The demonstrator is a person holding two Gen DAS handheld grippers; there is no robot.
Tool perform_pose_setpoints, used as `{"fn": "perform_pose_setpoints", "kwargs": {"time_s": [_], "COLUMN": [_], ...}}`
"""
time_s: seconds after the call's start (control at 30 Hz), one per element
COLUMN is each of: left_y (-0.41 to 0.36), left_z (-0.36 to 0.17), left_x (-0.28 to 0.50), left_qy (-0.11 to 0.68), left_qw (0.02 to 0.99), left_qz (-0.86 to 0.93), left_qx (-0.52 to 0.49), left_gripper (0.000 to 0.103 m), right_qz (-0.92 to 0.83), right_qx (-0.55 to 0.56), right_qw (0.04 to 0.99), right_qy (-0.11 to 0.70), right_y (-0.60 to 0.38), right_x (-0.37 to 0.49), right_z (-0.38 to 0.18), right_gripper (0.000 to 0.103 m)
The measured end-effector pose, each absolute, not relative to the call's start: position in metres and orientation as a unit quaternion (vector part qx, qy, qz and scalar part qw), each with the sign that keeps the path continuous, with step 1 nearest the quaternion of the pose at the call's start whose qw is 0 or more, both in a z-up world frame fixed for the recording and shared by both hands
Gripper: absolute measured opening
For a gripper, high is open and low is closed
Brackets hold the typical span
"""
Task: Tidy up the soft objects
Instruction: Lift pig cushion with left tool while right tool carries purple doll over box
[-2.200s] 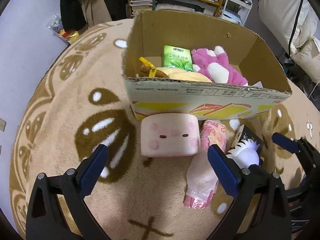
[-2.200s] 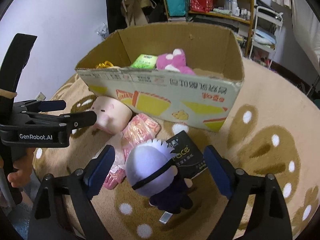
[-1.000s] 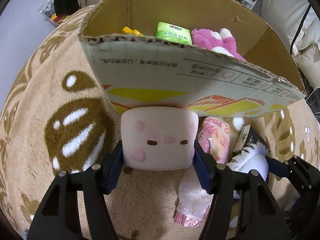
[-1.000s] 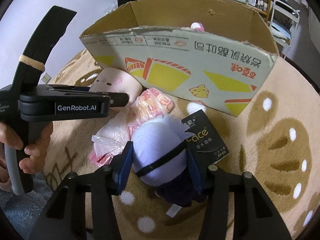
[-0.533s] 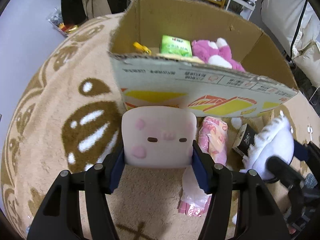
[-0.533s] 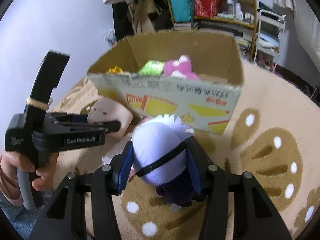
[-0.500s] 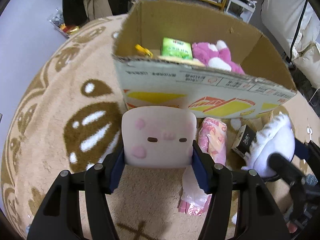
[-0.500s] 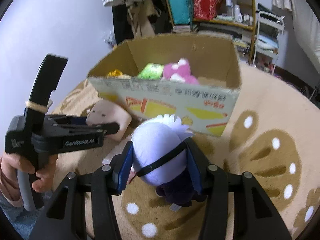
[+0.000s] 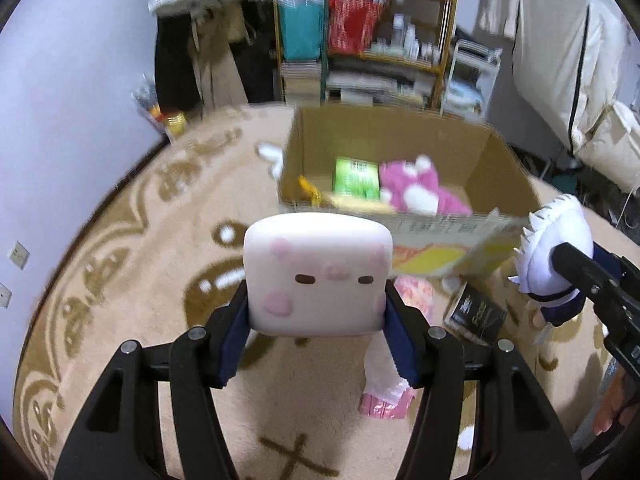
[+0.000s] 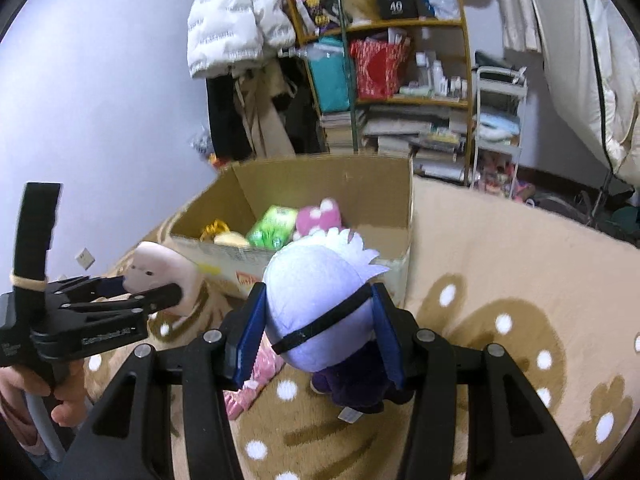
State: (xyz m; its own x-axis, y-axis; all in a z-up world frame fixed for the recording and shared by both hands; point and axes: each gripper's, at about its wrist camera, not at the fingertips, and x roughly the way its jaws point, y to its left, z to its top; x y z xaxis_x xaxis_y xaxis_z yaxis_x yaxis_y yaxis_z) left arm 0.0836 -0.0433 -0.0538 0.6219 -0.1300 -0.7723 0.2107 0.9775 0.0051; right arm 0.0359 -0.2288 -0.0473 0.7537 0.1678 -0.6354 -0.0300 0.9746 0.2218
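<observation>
- The left gripper [image 9: 316, 320] is clamped on one pink cube plush [image 9: 318, 276], blue pads pressed on its two sides. A second ago this plush sat low against the front wall of the box; now it is lifted, and its top reaches the box rim in the left wrist view.
- One cardboard box [image 9: 404, 136] stands open on the beige carpet [image 9: 120, 264]. Before, its front wall filled the view; now the inside shows from above.
- Inside the box I count one green packet [image 9: 356, 178], one pink plush toy [image 9: 416, 194] and something yellow [image 9: 348, 200], which I cannot name.
- Two things lie on the carpet before the box: one pink plastic package [image 9: 390, 384] and one black packet [image 9: 476, 314].
- The right gripper [image 10: 320, 332] is clamped on the head of one white-haired doll [image 10: 320, 304]. Earlier the doll rested on the carpet beside the black packet; now it hangs above it, in front of the box.
</observation>
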Motion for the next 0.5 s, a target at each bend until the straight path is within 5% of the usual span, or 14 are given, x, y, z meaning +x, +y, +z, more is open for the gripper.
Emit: {"fn": "perform_pose_setpoints", "kwargs": {"time_s": [0.5], "left_y": [-0.039], "left_z": [0.0], "left_x": [0.058], "left_qy": [0.272], "left_qw": [0.958], "left_qz": [-0.081], "left_qx": [0.042], "left_gripper": [0.06], "right_qz": [0.024], "right_qx": [0.085], "right_qw": [0.962], "right_qy": [0.257], "right_y": [-0.234], "right_x": [0.023], "right_z": [-0.009], "right_gripper": [0.054]}}
